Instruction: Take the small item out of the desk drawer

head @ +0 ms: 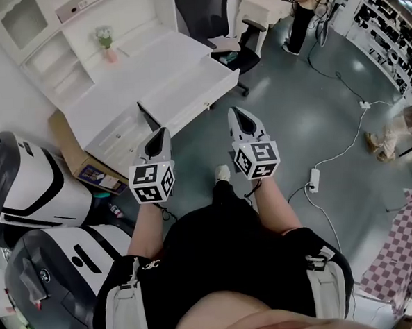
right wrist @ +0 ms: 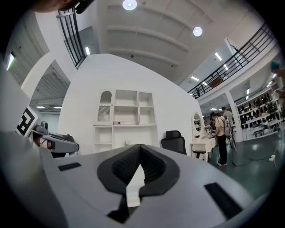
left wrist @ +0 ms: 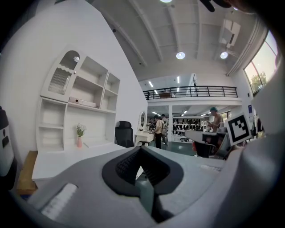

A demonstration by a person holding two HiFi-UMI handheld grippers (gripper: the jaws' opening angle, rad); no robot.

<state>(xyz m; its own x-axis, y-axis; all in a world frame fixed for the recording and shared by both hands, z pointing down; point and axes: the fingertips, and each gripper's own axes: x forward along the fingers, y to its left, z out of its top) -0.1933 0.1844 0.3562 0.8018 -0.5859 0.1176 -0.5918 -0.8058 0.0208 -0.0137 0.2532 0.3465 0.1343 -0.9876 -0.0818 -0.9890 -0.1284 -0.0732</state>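
We stood short of the desk drawer (head: 195, 98), seemingly open; left gripper (head: 161, 135) and right gripper (head: 238, 116) were shut, empty; reaching in seemed next.

White desk (head: 134, 78), drawer (head: 188, 92) open, office chair (head: 211, 14) beyond

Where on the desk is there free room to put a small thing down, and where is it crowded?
The desk top is bare from the pink vase to the edge by the black chair. The open drawer also looks bare from here. Crowded: the floor left of the desk, with the cardboard box and white machines.
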